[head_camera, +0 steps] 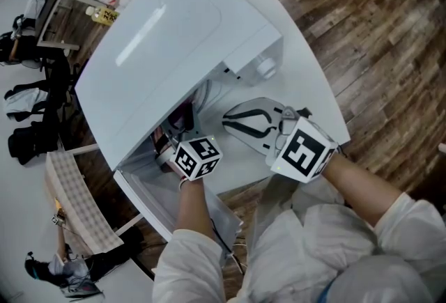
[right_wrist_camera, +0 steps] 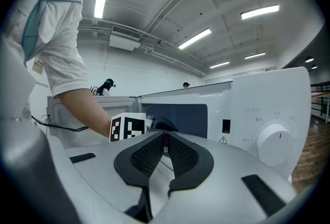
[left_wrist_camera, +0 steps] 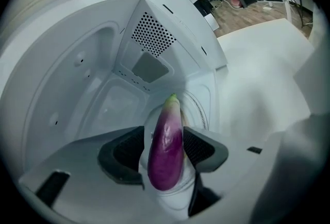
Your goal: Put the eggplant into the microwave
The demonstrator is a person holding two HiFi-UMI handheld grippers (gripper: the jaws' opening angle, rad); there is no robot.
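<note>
Eggplant (left_wrist_camera: 166,148) sits inside the microwave (left_wrist_camera: 149,37) cavity, centre-bottom of the left gripper view, apparently resting on the cavity floor, so placement looks done. Left gripper (left_wrist_camera: 164,138) reaches in, tilted downward. Its fingers (left_wrist_camera: 125,152) stand wide on either side of the eggplant with a gap at the left one, so no grip. Left to do: draw out and probably close the microwave. Right gripper (right_wrist_camera: 165,140) hangs outside, roughly level, fingers nearly together, empty.
</note>
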